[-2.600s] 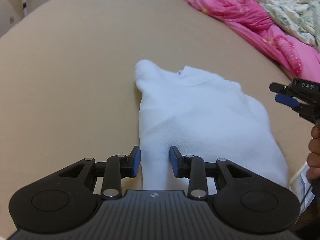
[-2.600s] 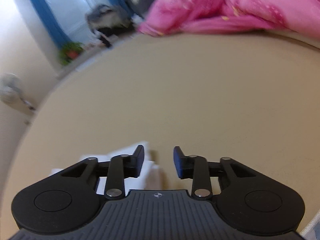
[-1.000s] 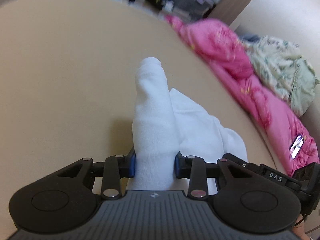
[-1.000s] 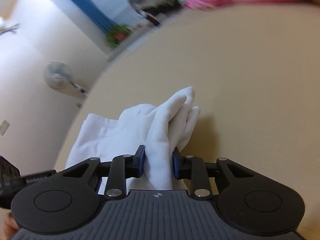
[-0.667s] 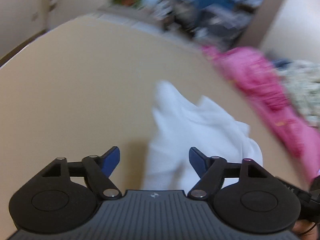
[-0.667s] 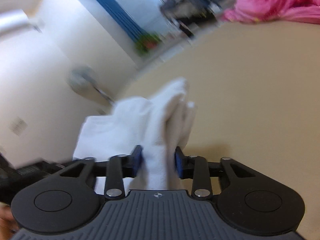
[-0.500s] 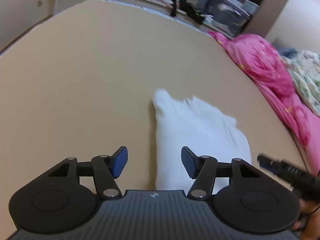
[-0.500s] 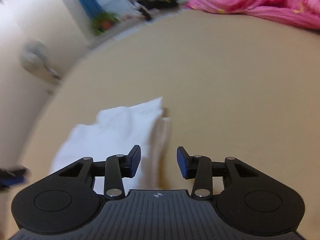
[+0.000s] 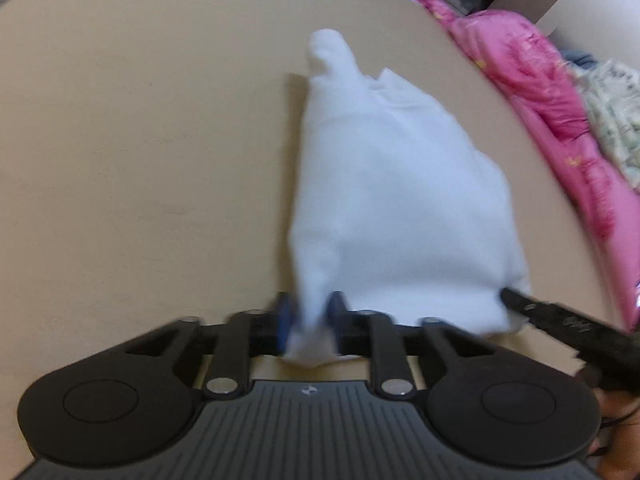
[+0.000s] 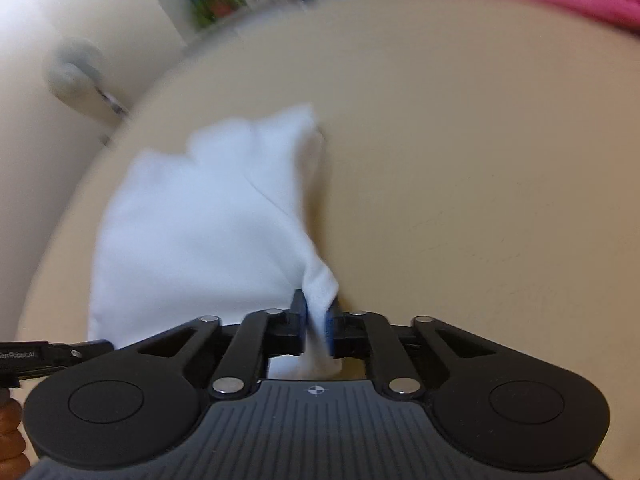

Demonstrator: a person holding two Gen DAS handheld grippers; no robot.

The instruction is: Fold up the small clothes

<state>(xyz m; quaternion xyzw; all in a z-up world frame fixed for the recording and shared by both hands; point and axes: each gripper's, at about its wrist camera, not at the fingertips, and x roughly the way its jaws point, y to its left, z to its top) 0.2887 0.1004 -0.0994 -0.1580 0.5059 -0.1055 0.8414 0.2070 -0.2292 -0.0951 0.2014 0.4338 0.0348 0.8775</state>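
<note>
white garment (image 9: 396,208) | long axis away from grippers (both near corners pinched)

I see white garment (image 9: 400,208), plain, no print. Tan bed sheet (image 9: 140,140) under it, plain. My left gripper (image 9: 308,316) black, blue pads (image 9: 283,318). My right gripper (image 10: 317,322) black too, same blue pads (image 10: 329,330). At 2 o'clock, hot pink blanket (image 9: 536,76) with small yellow flecks; beside it pale floral quilt (image 9: 616,116), greenish print.
</note>
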